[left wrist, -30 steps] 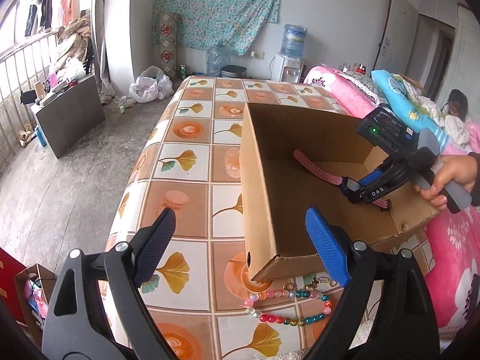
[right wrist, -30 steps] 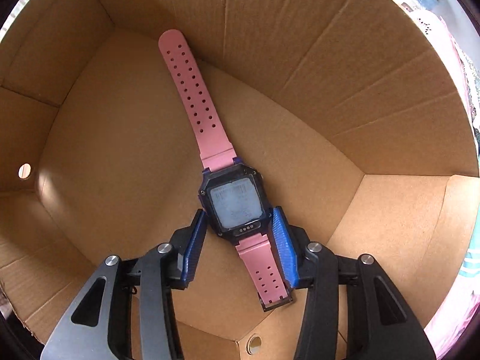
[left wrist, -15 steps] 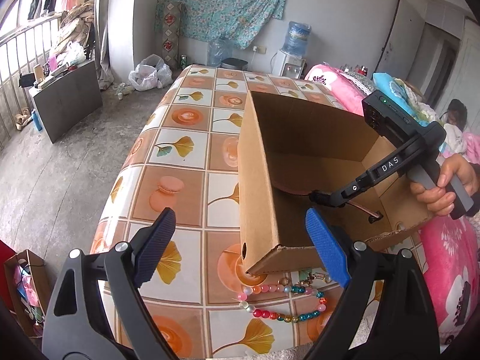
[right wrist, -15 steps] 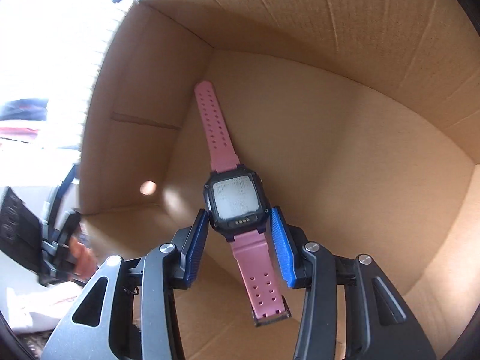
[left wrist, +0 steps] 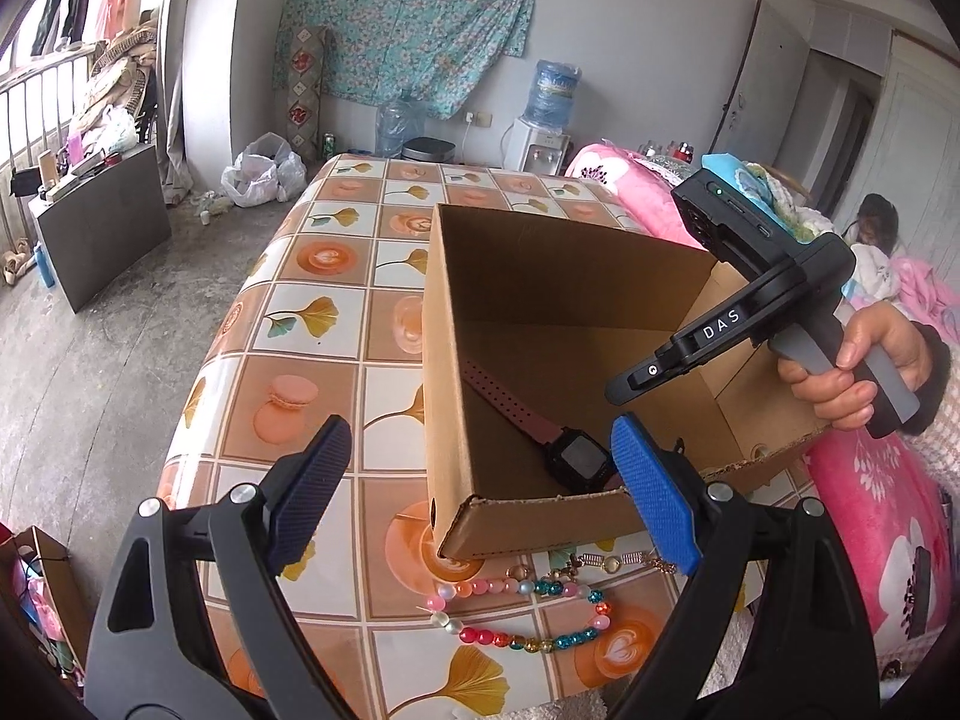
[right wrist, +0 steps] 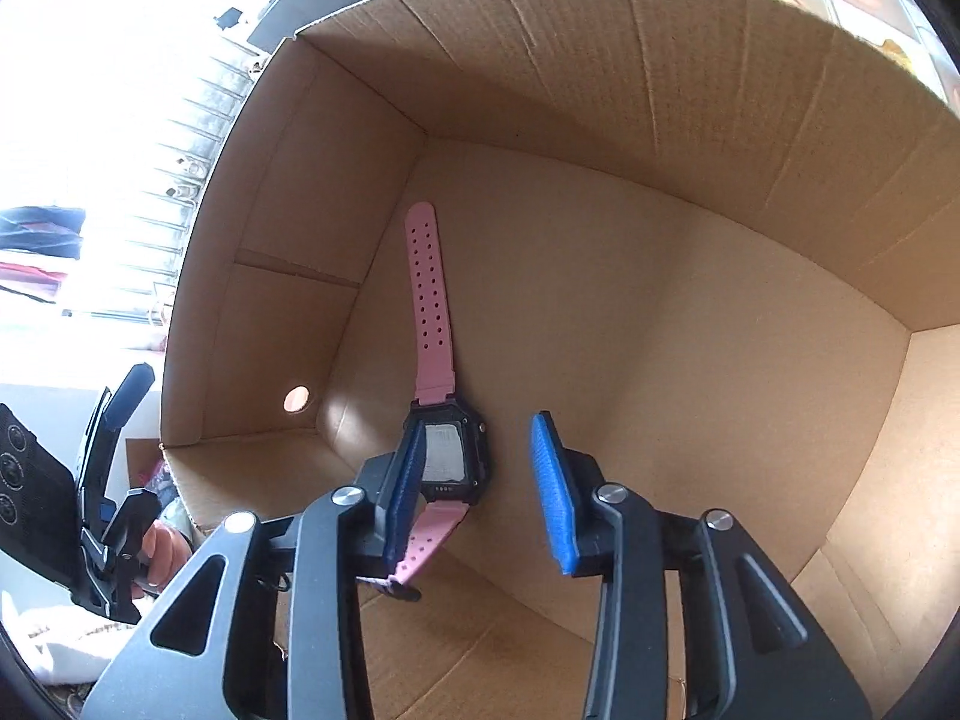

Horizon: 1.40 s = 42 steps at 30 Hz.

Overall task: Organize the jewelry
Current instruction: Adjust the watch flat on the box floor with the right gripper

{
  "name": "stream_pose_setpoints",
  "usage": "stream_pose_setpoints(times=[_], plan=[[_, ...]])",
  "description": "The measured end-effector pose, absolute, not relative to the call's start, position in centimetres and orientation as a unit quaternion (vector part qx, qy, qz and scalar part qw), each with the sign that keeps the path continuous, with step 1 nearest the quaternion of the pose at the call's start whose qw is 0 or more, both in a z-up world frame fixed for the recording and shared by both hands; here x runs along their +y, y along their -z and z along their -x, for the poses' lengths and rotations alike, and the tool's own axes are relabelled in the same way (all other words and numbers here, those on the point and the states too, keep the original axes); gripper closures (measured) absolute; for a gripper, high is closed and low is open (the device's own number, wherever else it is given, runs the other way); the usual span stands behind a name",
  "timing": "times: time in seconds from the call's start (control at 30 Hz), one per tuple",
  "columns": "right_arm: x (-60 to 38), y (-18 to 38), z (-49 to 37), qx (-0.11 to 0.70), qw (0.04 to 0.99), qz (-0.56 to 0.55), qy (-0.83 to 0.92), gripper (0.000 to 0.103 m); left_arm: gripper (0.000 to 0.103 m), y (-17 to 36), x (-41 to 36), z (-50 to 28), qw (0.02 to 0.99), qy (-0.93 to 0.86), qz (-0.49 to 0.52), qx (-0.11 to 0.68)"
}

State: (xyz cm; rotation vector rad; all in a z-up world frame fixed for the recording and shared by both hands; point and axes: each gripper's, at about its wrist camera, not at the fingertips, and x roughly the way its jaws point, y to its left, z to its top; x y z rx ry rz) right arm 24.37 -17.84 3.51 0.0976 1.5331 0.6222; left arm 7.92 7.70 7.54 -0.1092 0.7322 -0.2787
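The watch lies inside the box; the right tongs seem clear of it. Beads wait on the tabletop under the wide, empty left tongs.

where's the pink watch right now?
The pink watch lies on the floor of the cardboard box, along its left wall in the right wrist view, beside the right gripper, whose pads no longer clamp it.
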Motion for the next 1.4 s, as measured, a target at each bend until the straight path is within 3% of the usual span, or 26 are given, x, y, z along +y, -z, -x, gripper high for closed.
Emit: stream_pose_setpoints(times=[0.17, 0.27, 0.5, 0.77, 1.1, 1.4], plan=[[-13.7, -5.3, -22.5, 0.675, 0.679, -0.015, -0.288, 0.057, 0.018, -7.1, 8.5, -7.9, 0.922, 0.125, 0.062, 0.361], [-10.7, -5.6, -22.0, 0.679, 0.67, 0.061, -0.295, 0.048, 0.018, -6.8, 8.6, -7.9, 0.92, 0.123, 0.069, 0.365], [-5.9, -3.3, -20.8, 0.713, 0.613, 0.177, -0.29, 0.05, 0.018, -6.7, 8.5, -7.8, 0.921, 0.121, 0.063, 0.365], [-5.8, -4.7, -22.9, 0.676, 0.645, 0.249, -0.255, 0.054, 0.018, -6.3, 9.0, -8.3, 0.92, 0.116, 0.067, 0.369], [-7.0, -7.2, -26.7, 0.636, 0.713, 0.23, -0.186, 0.055, 0.018, -6.0, 9.1, -9.0, 0.918, 0.11, 0.065, 0.376], [-7.0, -10.6, -24.3, 0.622, 0.753, 0.181, -0.119, 0.049, 0.018, -6.3, 9.5, -8.2, 0.922, 0.103, 0.064, 0.367]])
